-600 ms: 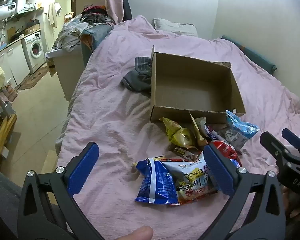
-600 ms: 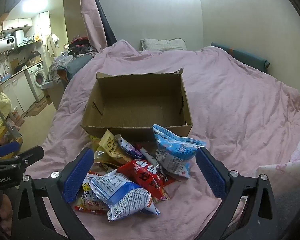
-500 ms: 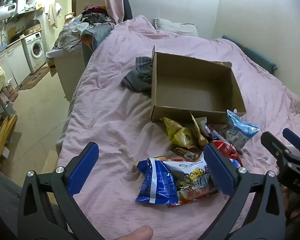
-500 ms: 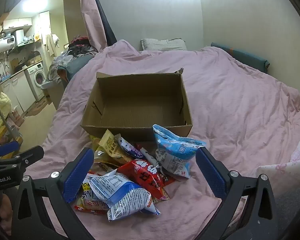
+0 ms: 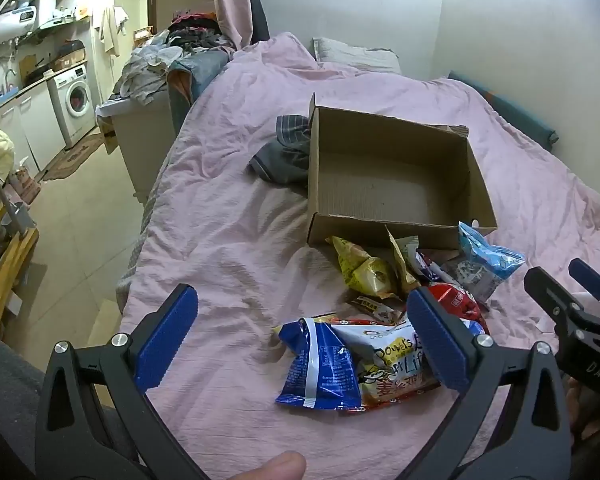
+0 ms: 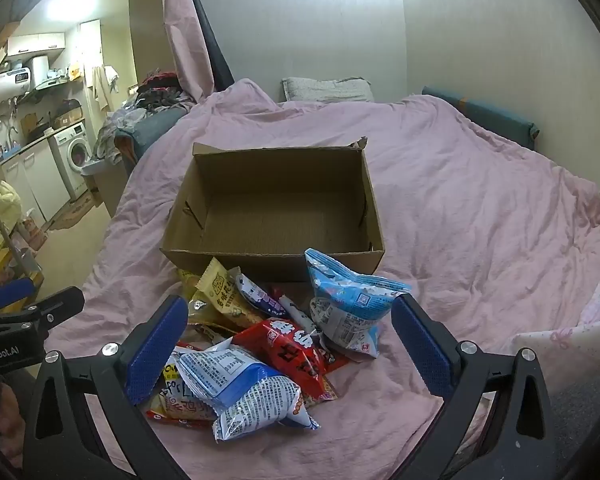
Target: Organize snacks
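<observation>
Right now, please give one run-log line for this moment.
left gripper: open, empty | right gripper: open, empty | cardboard box: empty | snack packets: piled before box

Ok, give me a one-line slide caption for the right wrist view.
Open right claw above a heap of snack bags on a pink bed, empty box just behind.

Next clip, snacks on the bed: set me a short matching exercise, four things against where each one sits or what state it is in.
Things
1. cardboard box
2. light blue bag
3. red bag
4. grey cloth

Places or states
A. lies on the sheet against the box's left outer wall
B. open and empty
C. stands by the box's near right corner
D. in the middle of the snack pile

Pairs: 1-B, 2-C, 3-D, 4-A
</observation>
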`<action>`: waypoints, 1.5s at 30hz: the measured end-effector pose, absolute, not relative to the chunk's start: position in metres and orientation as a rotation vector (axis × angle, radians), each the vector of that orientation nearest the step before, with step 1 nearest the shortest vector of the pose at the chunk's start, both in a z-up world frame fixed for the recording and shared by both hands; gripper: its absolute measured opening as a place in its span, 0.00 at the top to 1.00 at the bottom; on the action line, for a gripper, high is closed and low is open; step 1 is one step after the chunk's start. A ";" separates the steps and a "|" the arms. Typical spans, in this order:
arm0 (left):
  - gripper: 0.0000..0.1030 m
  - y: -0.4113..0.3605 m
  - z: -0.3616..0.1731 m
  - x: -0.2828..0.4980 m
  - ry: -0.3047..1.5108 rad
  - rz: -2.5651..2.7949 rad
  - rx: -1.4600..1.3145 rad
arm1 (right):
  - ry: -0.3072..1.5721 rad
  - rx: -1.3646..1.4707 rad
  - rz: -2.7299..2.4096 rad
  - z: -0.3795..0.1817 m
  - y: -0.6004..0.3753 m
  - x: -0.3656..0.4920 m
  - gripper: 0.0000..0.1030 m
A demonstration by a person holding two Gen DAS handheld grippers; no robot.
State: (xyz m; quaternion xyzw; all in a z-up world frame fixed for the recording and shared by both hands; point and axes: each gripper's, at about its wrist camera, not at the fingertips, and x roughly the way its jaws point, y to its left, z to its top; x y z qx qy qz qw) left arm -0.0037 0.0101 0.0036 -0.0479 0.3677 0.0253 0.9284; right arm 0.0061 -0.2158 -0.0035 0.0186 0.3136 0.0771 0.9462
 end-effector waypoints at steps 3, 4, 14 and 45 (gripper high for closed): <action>0.00 0.007 0.003 -0.003 0.753 0.055 -0.097 | 0.638 0.037 0.156 -0.004 -0.215 0.006 0.00; 0.00 0.005 0.003 -0.002 0.753 0.058 -0.095 | 0.639 0.036 0.156 -0.005 -0.215 0.005 0.00; 0.00 0.005 0.004 -0.002 0.757 0.060 -0.088 | 0.641 0.037 0.153 -0.001 -0.215 0.007 0.00; 0.00 0.005 0.005 -0.002 0.756 0.061 -0.083 | 0.640 0.034 0.151 -0.003 -0.216 0.007 0.00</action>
